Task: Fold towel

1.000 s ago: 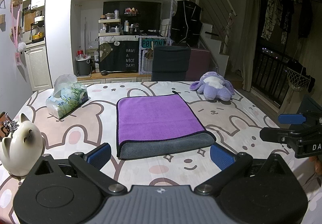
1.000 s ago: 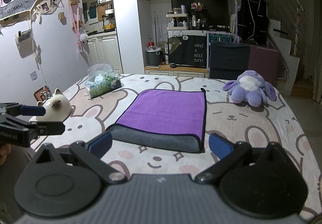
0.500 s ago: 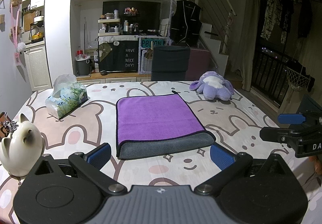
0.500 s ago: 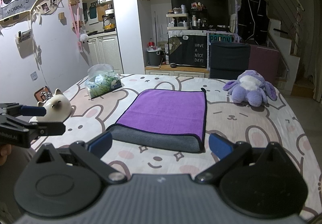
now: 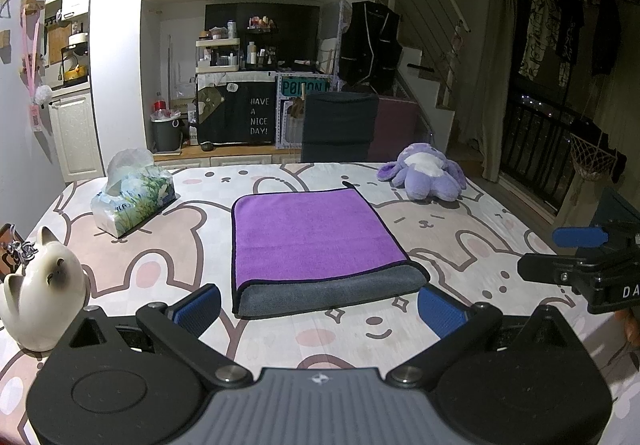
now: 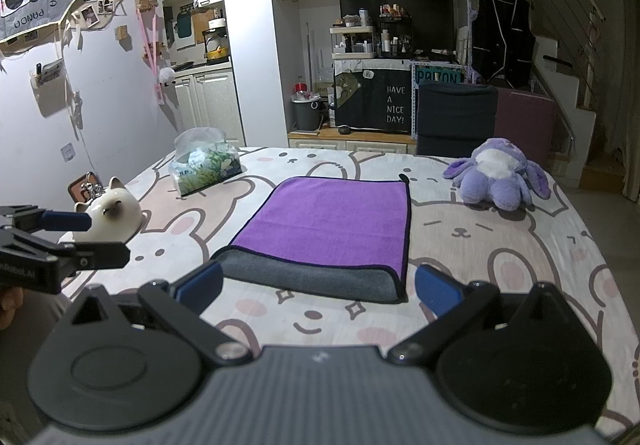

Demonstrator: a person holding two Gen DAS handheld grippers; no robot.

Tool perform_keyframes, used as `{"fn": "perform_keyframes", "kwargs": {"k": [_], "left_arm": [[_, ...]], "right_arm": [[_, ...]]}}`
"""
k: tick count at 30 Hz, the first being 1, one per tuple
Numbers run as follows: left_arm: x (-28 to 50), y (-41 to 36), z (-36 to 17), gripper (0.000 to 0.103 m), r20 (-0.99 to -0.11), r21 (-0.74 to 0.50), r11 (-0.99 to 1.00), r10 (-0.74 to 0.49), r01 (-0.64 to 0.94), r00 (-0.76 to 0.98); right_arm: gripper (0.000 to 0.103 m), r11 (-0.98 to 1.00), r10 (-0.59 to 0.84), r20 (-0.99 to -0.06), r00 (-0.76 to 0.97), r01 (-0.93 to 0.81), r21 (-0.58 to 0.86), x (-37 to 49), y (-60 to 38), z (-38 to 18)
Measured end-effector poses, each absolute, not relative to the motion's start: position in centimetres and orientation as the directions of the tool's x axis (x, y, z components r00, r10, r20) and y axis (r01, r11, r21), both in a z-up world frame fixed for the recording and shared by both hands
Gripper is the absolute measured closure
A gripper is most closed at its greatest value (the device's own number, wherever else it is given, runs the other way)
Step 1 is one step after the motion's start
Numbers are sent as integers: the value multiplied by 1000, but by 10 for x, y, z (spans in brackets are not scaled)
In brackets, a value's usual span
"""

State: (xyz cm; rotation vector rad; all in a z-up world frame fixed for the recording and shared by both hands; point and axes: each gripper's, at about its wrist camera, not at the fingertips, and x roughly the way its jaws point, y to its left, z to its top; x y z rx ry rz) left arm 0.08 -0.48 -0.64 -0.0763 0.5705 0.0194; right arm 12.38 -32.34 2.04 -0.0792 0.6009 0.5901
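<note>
The purple towel (image 5: pixel 312 233) was seen folded flat on the table (image 5: pixel 460 245), its grey fold nearest. The left gripper (image 5: pixel 318 305) and right gripper (image 6: pixel 318 287) were held just short of the towel, jaws spread apart, nothing gripped.

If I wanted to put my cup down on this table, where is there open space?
Bare cloth lies between the purple towel and the plush bunny, and between the towel and the tissue pack. The strip in front of the towel's gray fold is crowded: both open grippers, left and right, sit there.
</note>
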Motion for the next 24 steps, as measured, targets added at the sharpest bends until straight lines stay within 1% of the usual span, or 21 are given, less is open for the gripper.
{"fn": "perform_keyframes", "kwargs": {"k": [7,16,24], "left_arm": [[1,-7,-4,0,-539,-41,998,15,-44,842],[2,-7,0,0,-539,-15,999,31,-47,842],[5,-3,7,0,-529,-15,998,38,-55,848]], "right_arm": [[0,833,505,-554,662,-542,112,126,-325,21],[0,836,496,-554,668,-540,97,122,-322,23],[0,835,497,-543,677,-543,89,123,-326,27]]}}
